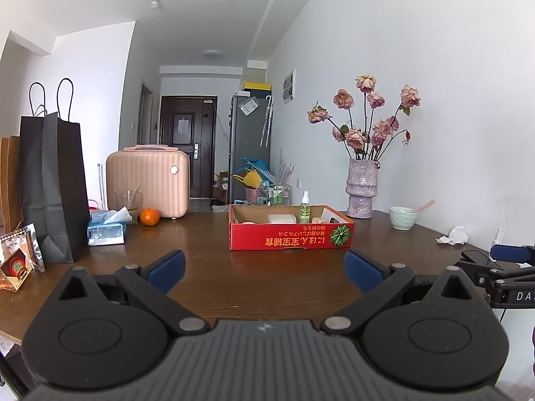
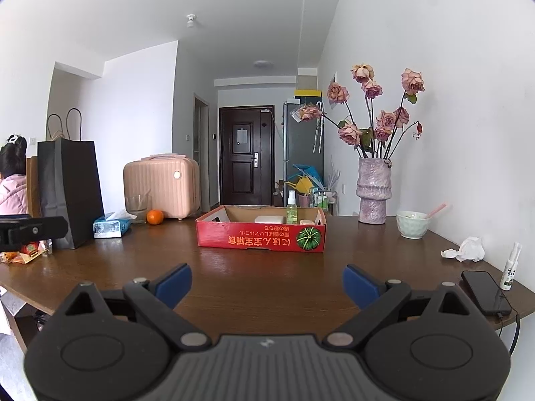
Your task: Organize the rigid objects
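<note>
A red cardboard box (image 1: pixel 291 237) (image 2: pixel 260 240) sits open-topped in the middle of the brown table (image 1: pixel 207 267). In it stand a green spray bottle (image 1: pixel 304 210) (image 2: pixel 291 212) and a white block (image 1: pixel 282 218), with other small items partly hidden by its wall. My left gripper (image 1: pixel 264 260) is open over bare table, well short of the box, nothing between its blue pads. To its right, my right gripper (image 2: pixel 267 272) is likewise open and empty. A black phone (image 2: pixel 485 292) and a small white spray bottle (image 2: pixel 511 269) lie at the table's right edge.
At the left stand a black paper bag (image 1: pixel 50 187), a tissue pack (image 1: pixel 107 229), an orange (image 1: pixel 149 216), a glass (image 1: pixel 128 200) and a pink case (image 1: pixel 147 180). A flower vase (image 1: pixel 361 187), a bowl (image 1: pixel 403 217) and a crumpled tissue (image 2: pixel 466 250) are on the right. A person (image 2: pixel 13 187) sits far left.
</note>
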Demonstrator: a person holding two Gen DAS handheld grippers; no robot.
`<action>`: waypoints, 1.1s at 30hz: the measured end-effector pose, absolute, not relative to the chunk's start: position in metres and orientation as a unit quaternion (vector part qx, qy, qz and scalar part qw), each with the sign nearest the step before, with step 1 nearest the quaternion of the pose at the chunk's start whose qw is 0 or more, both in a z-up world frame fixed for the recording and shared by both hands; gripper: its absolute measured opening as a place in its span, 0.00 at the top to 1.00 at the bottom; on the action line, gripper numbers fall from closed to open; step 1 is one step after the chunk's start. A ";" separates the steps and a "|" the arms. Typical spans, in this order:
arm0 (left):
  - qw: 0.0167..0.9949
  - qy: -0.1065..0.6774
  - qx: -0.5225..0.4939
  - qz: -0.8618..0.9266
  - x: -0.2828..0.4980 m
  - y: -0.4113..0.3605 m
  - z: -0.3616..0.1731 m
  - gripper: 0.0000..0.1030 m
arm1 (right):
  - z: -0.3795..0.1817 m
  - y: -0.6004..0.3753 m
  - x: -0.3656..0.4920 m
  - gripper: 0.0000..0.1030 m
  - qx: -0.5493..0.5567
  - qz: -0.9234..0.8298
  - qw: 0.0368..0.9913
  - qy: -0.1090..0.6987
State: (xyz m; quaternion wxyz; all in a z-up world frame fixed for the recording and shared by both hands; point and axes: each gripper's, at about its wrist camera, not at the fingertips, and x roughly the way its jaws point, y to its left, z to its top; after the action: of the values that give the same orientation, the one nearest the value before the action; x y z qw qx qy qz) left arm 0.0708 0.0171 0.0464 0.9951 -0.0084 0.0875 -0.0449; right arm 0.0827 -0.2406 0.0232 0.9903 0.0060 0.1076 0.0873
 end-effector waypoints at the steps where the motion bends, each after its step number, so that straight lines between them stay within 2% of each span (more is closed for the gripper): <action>1: 0.995 0.088 -0.008 -0.045 0.071 0.017 0.046 0.00 | 0.023 -0.241 0.083 0.06 0.007 0.087 0.990 0.107; 33: 0.995 0.090 0.004 -0.046 0.073 0.015 0.043 0.00 | 0.020 -0.240 0.085 0.06 0.011 0.088 0.989 0.115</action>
State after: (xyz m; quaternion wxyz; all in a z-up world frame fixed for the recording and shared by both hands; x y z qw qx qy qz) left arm 0.0731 0.0154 0.0435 0.9949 0.0043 0.0901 -0.0456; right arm 0.0845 -0.2398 0.0205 0.9893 0.0107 0.1151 0.0885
